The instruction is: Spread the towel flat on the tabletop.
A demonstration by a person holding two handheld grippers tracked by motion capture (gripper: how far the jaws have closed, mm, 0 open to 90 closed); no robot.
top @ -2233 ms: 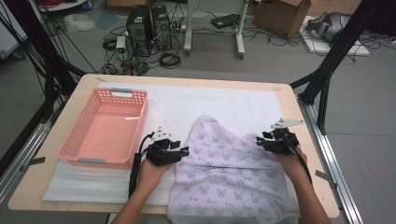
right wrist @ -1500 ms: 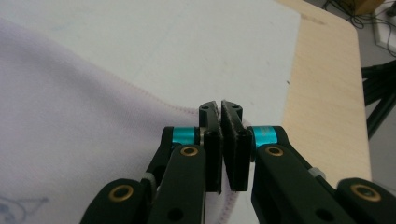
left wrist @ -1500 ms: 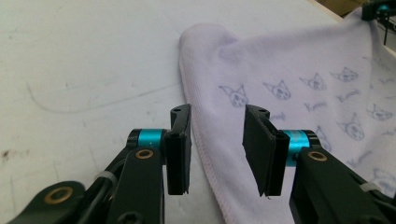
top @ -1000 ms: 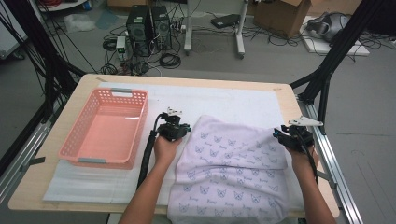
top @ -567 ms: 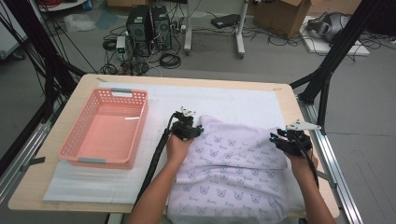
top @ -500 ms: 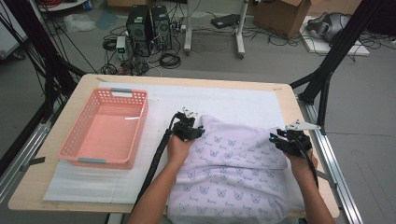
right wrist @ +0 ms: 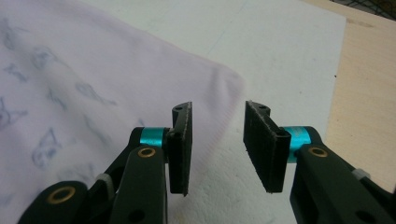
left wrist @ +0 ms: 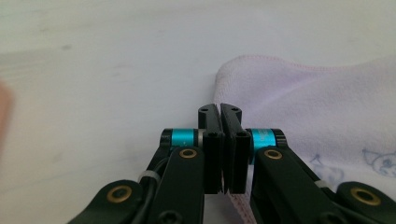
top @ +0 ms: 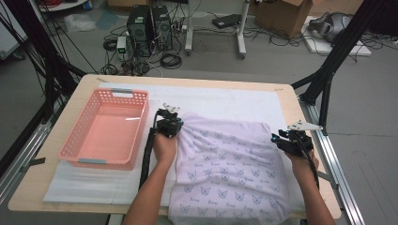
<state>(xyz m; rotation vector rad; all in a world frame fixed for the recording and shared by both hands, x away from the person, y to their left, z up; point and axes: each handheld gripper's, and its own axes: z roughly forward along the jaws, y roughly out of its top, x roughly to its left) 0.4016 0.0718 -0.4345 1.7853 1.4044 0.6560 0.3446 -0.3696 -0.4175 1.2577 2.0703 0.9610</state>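
Observation:
A pale lilac towel (top: 225, 164) with small printed cartoon faces lies spread on the white mat, hanging over the near table edge. My left gripper (top: 170, 123) sits at its far left corner. In the left gripper view the left gripper's jaws (left wrist: 220, 109) have just closed together, with the towel's pink-stitched hem (left wrist: 236, 203) caught low between them and the rest of the towel (left wrist: 317, 102) lying to the right. My right gripper (top: 281, 140) rests at the towel's right edge. In its own view the right gripper (right wrist: 217, 112) stands open above the mat beside the towel corner (right wrist: 93, 70), holding nothing.
A pink plastic basket (top: 77, 126), empty, stands on the left of the table. A white foam mat (top: 225, 98) covers most of the wooden tabletop (top: 291, 108). Black frame legs, cables and computer boxes stand on the floor beyond the far edge.
The left gripper reached to the towel's far corner, then shifted back to the left, drawing that corner with it. The right gripper has stayed in place.

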